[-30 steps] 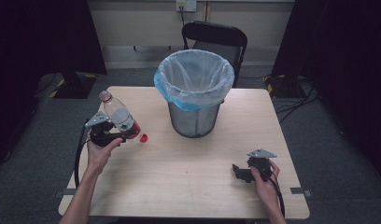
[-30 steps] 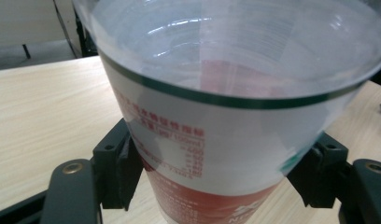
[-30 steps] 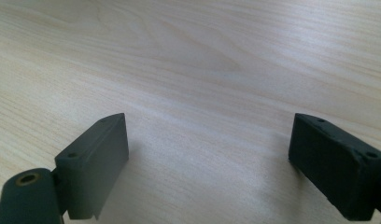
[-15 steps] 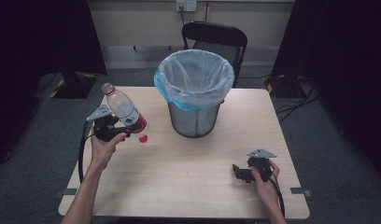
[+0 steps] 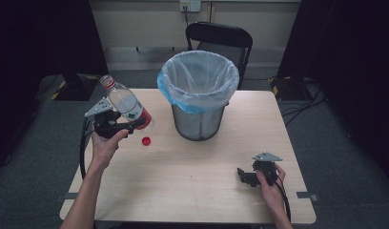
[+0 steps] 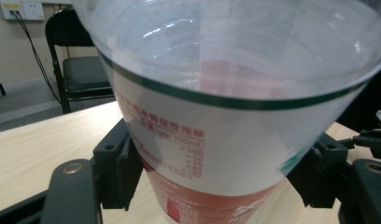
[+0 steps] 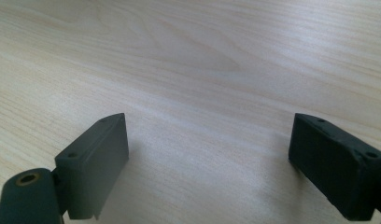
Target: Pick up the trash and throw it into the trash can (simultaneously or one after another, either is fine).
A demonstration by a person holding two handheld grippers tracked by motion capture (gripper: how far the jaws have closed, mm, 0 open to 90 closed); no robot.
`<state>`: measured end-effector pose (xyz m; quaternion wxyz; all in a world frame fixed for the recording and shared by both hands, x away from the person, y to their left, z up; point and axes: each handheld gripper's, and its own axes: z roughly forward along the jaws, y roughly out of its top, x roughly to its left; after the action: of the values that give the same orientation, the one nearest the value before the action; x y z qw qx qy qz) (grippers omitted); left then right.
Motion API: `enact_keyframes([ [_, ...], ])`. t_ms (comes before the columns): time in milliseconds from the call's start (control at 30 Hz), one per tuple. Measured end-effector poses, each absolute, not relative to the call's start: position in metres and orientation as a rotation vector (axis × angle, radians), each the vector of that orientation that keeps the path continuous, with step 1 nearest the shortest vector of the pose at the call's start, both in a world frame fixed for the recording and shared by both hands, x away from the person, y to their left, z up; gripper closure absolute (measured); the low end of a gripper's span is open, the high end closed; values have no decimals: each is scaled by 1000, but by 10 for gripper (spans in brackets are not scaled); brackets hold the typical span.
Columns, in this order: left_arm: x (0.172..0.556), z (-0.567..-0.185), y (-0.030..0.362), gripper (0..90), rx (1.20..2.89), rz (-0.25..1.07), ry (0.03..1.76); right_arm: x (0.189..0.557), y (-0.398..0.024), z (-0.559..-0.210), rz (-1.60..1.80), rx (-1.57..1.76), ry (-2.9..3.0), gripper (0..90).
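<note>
my left gripper (image 5: 130,125) is clamped on the labelled lower body of the empty plastic bottle (image 5: 123,101), held tilted in the air left of the bin (image 5: 199,98). it feels light, thin-walled and slick, so i judge this grip on the label band is best. my right gripper (image 7: 207,154) rests spread and empty on the table (image 5: 192,181), well right of the bin.

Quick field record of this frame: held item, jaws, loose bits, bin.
held item: clear plastic bottle with red-and-white label, uncapped, tilted with its neck up and to the left
left gripper: jaws shut on the bottle's labelled lower body, lifted off the table
right gripper: jaws open, nothing between them, low over bare wood near the table's right front
loose bits: red cap lying on the table below the bottle
bin: mesh wastebasket with a blue liner, standing at the table's back centre
behind: black chair
</note>
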<state>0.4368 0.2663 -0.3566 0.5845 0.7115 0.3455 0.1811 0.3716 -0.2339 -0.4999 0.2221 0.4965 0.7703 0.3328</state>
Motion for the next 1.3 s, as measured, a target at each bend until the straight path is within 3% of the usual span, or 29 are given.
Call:
enact_keyframes([
  [1300,442,-286,245,285,1605,407,694,371,-234,-500,919,1371,2128,111],
])
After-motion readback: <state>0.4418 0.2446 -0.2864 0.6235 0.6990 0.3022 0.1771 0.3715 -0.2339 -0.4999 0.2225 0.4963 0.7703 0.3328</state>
